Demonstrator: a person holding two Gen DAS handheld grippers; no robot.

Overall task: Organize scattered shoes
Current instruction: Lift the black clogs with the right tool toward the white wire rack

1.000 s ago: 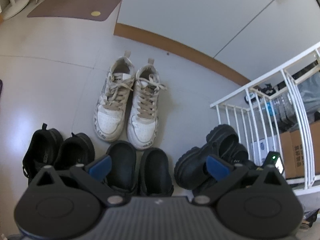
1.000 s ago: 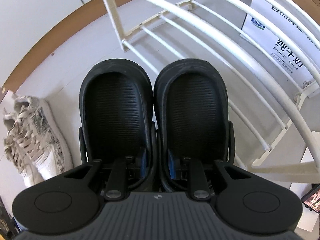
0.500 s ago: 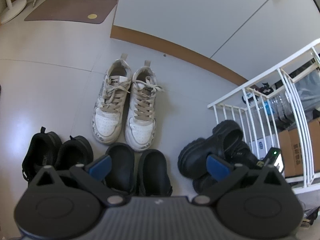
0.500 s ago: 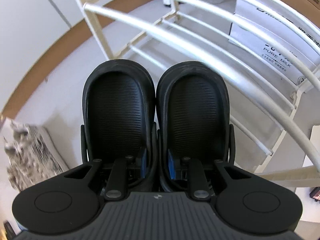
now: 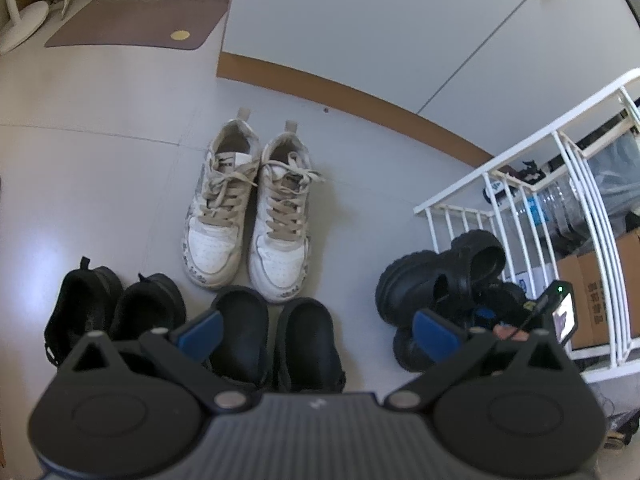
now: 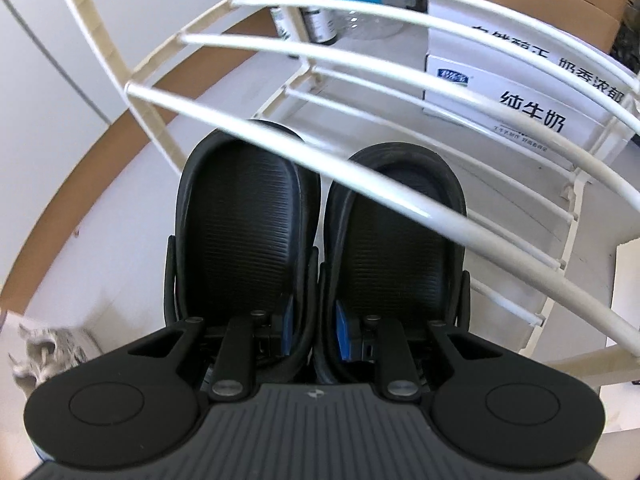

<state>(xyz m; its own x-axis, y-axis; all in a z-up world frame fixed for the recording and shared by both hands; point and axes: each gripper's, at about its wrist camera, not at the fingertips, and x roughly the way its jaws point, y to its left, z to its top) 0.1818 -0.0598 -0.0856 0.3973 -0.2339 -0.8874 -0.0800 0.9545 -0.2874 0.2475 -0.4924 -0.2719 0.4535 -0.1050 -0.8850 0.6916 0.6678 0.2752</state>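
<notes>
Since a second ago the black clogs have swung in under the white rack, whose front rail now crosses over both toes; earlier that rail lay beyond them. Right gripper is nearly closed, its blue pads pinching the two inner heel walls together, so the pair hangs side by side, soles down, clear of the floor as far as I can judge. Likely reading: the clogs are being carried onto a rack shelf, not yet set down. Left gripper hangs wide open with nothing between its pads, unmoved over the floor. Below it, in rows: black slip-ons, black sneakers to their left, white sneakers beyond toward the wall. A milk carton and bottles sit behind the rack.
</notes>
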